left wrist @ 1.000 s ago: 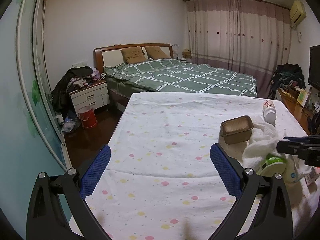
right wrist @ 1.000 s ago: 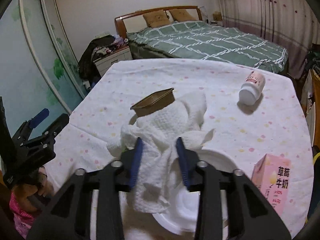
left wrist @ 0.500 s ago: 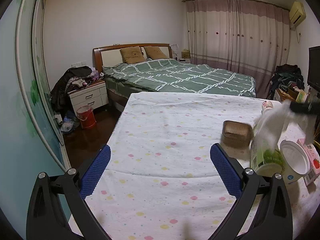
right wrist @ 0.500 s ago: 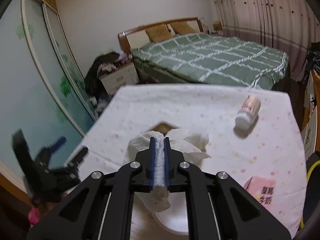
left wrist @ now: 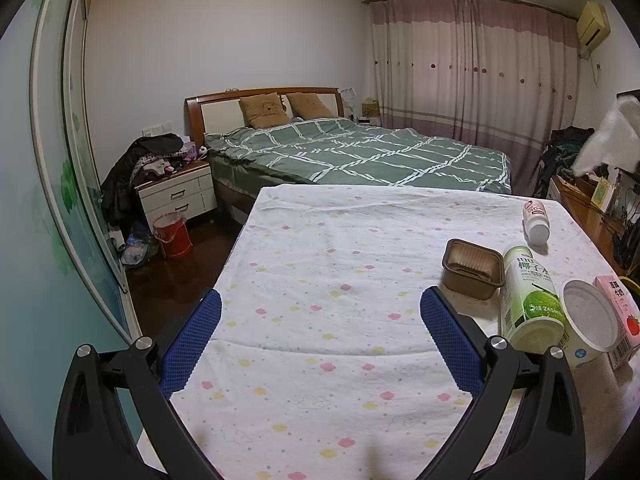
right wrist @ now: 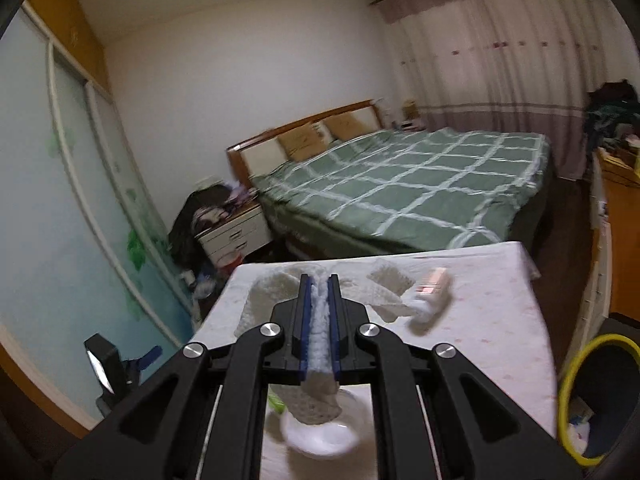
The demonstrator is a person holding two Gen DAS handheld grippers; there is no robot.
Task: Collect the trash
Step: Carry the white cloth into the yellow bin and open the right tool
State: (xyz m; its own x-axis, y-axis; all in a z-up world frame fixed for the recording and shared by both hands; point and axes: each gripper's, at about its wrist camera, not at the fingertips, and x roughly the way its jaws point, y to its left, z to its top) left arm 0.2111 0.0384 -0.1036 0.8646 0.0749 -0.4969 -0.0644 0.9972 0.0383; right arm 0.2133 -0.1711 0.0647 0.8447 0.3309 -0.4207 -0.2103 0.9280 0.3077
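My right gripper (right wrist: 319,284) is shut on a white paper towel (right wrist: 320,336) and holds it high above the table; the towel also shows in the left wrist view (left wrist: 612,136) at the upper right. My left gripper (left wrist: 316,316) is open and empty over the flowered tablecloth (left wrist: 320,280). On the table's right side lie a brown paper tray (left wrist: 472,268), a green drink can (left wrist: 530,300), a white cup (left wrist: 588,320), a pink milk carton (left wrist: 620,312) and a white bottle (left wrist: 535,222). A bin with a yellow rim (right wrist: 596,396) stands on the floor at the right.
A green checked bed (left wrist: 352,152) stands beyond the table. A white nightstand (left wrist: 176,192) and a red bucket (left wrist: 172,234) are at the left by sliding doors (left wrist: 52,184). A wooden desk (left wrist: 588,204) with clutter is on the right.
My right gripper closed on the paper towel and lifted it up off the table, uncovering the can and cup. The left gripper has stayed still.
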